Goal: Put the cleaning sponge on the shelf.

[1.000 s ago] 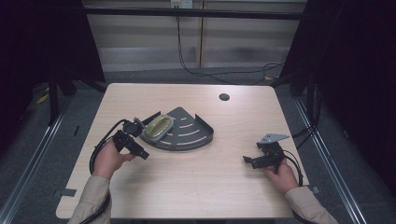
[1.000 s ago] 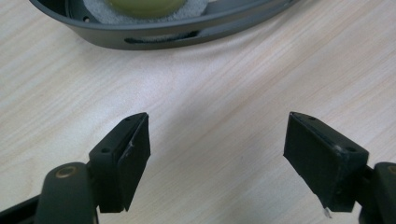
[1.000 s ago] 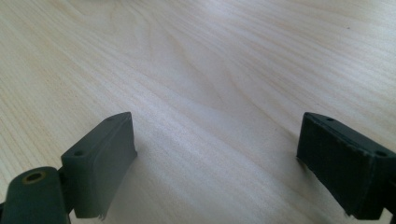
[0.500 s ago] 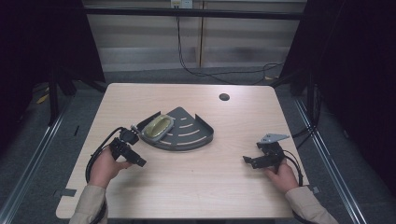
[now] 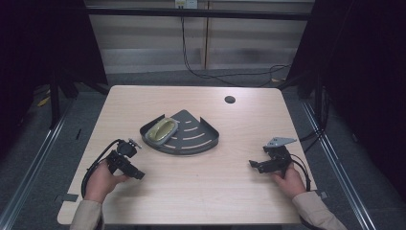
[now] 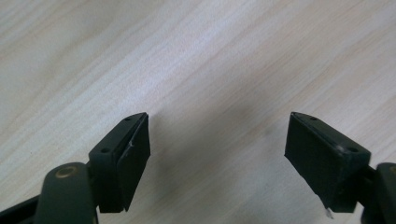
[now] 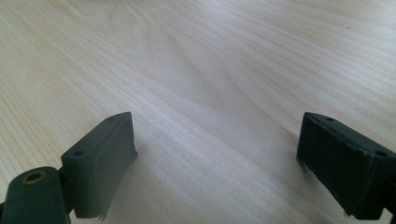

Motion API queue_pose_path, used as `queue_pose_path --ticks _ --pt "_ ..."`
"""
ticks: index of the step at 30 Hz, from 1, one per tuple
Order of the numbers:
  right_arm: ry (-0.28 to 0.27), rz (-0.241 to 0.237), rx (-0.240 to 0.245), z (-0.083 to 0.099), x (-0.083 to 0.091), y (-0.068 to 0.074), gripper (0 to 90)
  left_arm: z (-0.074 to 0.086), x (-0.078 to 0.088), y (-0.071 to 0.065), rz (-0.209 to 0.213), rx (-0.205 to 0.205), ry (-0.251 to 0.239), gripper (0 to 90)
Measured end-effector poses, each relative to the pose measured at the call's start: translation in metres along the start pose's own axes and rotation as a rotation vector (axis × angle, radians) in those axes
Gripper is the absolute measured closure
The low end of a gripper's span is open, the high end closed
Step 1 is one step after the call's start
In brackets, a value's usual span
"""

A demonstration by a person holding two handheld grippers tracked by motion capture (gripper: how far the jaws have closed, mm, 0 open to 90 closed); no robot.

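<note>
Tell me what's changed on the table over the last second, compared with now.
The left gripper has drawn back from the dark corner shelf toward the person's edge of the table, jaws open on bare wood, holding nothing. The yellowish soap bar lies on the shelf as before. The right gripper kept its place, open.

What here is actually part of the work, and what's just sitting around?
In the job:
- dark grey quarter-round metal corner shelf
- yellowish oval soap-like bar lying on it
- left gripper, jaws open
- right gripper, jaws open

Just there:
- light wooden table
- round black cable hole in the tabletop
</note>
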State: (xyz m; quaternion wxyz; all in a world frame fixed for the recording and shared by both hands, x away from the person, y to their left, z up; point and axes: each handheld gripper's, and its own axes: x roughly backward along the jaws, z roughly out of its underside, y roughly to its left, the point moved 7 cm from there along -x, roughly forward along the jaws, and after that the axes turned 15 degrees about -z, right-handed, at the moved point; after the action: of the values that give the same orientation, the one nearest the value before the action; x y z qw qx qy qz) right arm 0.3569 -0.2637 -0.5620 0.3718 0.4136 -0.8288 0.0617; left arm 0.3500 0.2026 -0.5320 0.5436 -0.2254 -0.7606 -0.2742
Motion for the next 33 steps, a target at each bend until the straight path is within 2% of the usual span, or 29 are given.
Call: queue_pose_path --ticks 4,6,16,20,26,33 --pt "0.000 0.000 -0.001 0.000 0.000 0.000 10.9 0.005 -0.002 -0.001 -0.009 0.008 -0.004 21.7" --pt "0.000 0.000 -0.001 0.000 0.000 0.000 10.9 0.006 -0.002 -0.001 -0.020 -0.001 -0.012 21.6" --pt "0.000 0.000 0.000 0.000 0.000 0.000 10.9 0.012 -0.006 -0.003 -0.021 0.007 -0.022 20.6" --pt "0.000 0.000 -0.002 0.000 0.000 0.000 10.9 0.014 -0.007 -0.004 -0.030 0.021 -0.040 18.7" --pt "0.003 0.001 -0.008 0.000 0.000 0.001 10.9 0.016 -0.008 -0.005 -0.049 0.019 -0.061 15.1" --pt "0.002 0.000 -0.006 0.000 0.000 0.000 10.9 0.018 -0.009 -0.005 -0.050 0.036 -0.103 12.6"
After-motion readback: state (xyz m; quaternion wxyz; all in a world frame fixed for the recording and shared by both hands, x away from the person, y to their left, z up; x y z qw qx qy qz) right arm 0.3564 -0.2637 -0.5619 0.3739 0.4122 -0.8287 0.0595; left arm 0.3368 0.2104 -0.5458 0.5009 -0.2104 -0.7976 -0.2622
